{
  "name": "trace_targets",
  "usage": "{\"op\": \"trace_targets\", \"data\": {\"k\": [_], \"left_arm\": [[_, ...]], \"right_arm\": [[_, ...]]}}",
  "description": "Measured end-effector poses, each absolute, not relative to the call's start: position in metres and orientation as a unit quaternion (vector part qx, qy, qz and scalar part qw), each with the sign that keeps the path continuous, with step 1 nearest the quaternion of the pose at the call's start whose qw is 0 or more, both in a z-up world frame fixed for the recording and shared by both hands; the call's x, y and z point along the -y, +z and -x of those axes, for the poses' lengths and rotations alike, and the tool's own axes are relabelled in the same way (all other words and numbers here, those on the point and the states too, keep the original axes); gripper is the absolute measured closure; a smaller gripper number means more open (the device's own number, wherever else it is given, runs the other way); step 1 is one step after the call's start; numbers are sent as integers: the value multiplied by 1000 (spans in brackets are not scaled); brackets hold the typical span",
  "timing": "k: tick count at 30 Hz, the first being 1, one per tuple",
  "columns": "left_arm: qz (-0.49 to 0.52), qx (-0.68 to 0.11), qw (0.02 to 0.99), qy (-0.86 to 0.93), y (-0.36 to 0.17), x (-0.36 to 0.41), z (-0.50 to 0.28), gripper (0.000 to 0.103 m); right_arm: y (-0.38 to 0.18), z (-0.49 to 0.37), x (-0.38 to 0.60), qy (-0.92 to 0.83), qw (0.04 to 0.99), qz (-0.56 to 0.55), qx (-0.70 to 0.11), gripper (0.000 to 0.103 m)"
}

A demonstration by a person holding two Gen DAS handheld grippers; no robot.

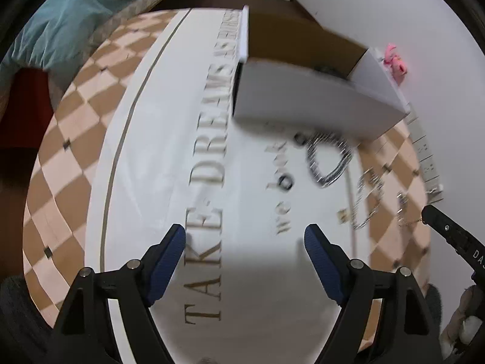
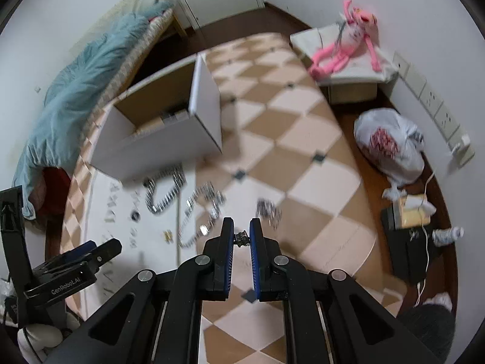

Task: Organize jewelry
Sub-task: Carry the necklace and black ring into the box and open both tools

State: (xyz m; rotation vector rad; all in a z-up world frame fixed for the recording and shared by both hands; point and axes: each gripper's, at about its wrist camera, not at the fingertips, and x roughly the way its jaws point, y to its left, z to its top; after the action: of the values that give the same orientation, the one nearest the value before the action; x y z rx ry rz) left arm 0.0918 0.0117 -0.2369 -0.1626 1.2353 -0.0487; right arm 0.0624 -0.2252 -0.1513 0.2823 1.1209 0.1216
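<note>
An open white cardboard box (image 1: pixel 318 97) (image 2: pixel 157 139) stands on a white cloth with gold lettering (image 1: pixel 188 157). Silver chains lie in front of it: a looped chain (image 1: pixel 330 160) (image 2: pixel 166 191), another chain (image 1: pixel 369 200) (image 2: pixel 203 215) and a small pile (image 2: pixel 268 209). My right gripper (image 2: pixel 242 238) is shut on a small silver jewelry piece (image 2: pixel 242 238), held above the table; its tip shows in the left wrist view (image 1: pixel 430 217) with a thin chain hanging. My left gripper (image 1: pixel 245 242) is open and empty over the cloth, also seen in the right wrist view (image 2: pixel 100 251).
The table has a brown and cream checked cover (image 2: pixel 303 139). A bed with a teal blanket (image 2: pixel 81 85) lies to the left. A pink plush toy (image 2: pixel 348 48) sits on a box. A white plastic bag (image 2: pixel 391 145) and clutter lie on the floor.
</note>
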Motion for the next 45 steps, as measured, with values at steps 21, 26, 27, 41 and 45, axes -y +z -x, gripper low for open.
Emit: {"op": "trace_targets", "data": {"k": [21, 26, 27, 41, 45], "left_arm": [[-10, -530, 847, -22, -241, 36, -118, 61], [-32, -524, 850, -41, -239, 44, -121, 93], [-30, -525, 850, -44, -239, 44, -120, 93], [43, -512, 854, -83, -174, 25, -101, 93], [77, -499, 857, -101, -139, 15, -121, 93]], "right_arm": [[-181, -58, 230, 33, 830, -135, -540, 92], [-180, -58, 231, 33, 831, -135, -539, 92], [-178, -58, 231, 33, 832, -135, -537, 92], [-65, -84, 225, 99, 871, -128, -464, 92], [-21, -104, 216, 129, 880, -124, -440, 92]]}}
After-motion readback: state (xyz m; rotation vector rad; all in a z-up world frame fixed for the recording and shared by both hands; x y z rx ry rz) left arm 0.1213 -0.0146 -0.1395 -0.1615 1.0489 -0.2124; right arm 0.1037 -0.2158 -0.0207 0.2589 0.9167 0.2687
